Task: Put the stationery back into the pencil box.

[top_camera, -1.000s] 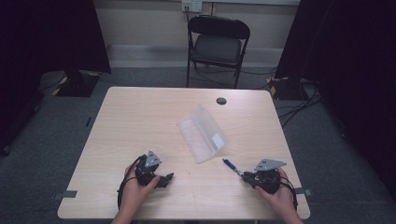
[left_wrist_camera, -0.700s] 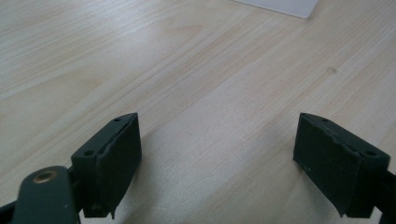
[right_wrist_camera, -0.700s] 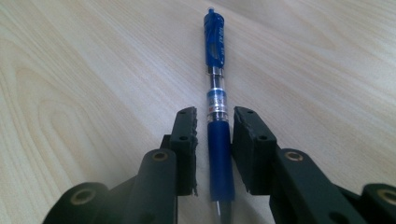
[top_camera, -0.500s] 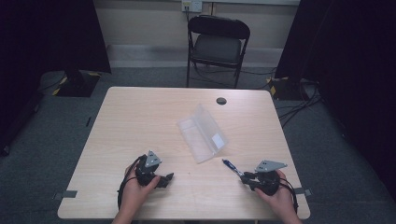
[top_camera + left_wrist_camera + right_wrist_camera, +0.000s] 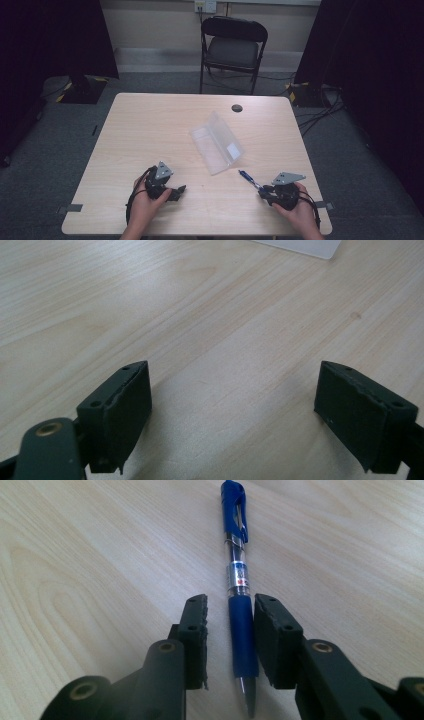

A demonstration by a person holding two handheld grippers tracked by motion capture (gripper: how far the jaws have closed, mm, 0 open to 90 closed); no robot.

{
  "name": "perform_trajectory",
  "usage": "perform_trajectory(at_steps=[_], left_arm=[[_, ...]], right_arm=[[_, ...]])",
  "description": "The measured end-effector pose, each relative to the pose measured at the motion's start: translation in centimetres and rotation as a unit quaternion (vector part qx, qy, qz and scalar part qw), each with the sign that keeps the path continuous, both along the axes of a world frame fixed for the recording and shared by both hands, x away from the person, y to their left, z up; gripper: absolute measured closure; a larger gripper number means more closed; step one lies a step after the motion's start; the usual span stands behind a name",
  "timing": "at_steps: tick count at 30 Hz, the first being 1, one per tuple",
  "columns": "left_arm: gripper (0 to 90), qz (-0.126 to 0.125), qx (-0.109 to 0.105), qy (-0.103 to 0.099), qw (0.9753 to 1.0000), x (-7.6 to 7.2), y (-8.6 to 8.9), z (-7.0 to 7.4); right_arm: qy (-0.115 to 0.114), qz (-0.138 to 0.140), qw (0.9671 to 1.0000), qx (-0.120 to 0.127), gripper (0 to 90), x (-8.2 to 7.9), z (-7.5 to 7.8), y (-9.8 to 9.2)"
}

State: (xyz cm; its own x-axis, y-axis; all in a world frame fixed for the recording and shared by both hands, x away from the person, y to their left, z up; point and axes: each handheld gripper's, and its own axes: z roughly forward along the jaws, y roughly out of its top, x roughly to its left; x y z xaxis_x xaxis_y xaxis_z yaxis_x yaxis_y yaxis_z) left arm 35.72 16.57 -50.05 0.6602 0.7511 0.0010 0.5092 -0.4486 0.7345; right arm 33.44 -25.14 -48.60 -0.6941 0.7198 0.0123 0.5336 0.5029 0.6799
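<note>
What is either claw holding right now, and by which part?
The right claw has its jaws around the blue pen at the rubber grip near the tip, but a small gap shows on each side, so a firm hold cannot be told. The left claw is open, holding nothing.

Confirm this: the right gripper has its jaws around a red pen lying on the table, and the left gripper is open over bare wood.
Wrong on colour: the pen between the right gripper jaws is blue, as the right gripper view shows. It lies on the table, and the left gripper is open over bare wood.

Clear case (image 5: 305, 246) cropped at top edge
</note>
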Motion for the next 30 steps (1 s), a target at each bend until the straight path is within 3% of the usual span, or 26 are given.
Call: perform_trajectory(at_steps=[3, 6, 10, 16, 23, 30], left_arm=[[15.0, 0.000, 0.000, 0.000, 1.0000, 0.0, 0.0, 0.0], [15.0, 0.000, 0.000, 0.000, 1.0000, 0.0, 0.0, 0.0], [15.0, 0.000, 0.000, 0.000, 1.0000, 0.0, 0.0, 0.0], [15.0, 0.000, 0.000, 0.000, 1.0000, 0.0, 0.0, 0.0], [15.0, 0.000, 0.000, 0.000, 1.0000, 0.0, 0.0, 0.0], [14.9, 0.001, -0.001, 0.000, 1.0000, 0.0, 0.0, 0.0]], right_arm=[[0.003, 0.003, 1.0000, 0.000, 79.8, 0.1, 0.0, -0.4], [0.009, -0.003, 0.9997, 0.023, 80.0, 0.2, -0.1, -0.8], [0.000, -0.014, 0.9999, 0.001, 80.9, -0.2, 0.0, -0.2], [0.007, -0.036, 0.9991, 0.023, 81.1, -0.2, -0.1, -0.4], [0.017, -0.036, 0.9986, 0.034, 81.1, -0.1, 0.0, -0.4], [0.011, -0.030, 0.9985, 0.045, 81.1, -0.5, 0.9, -0.2]])
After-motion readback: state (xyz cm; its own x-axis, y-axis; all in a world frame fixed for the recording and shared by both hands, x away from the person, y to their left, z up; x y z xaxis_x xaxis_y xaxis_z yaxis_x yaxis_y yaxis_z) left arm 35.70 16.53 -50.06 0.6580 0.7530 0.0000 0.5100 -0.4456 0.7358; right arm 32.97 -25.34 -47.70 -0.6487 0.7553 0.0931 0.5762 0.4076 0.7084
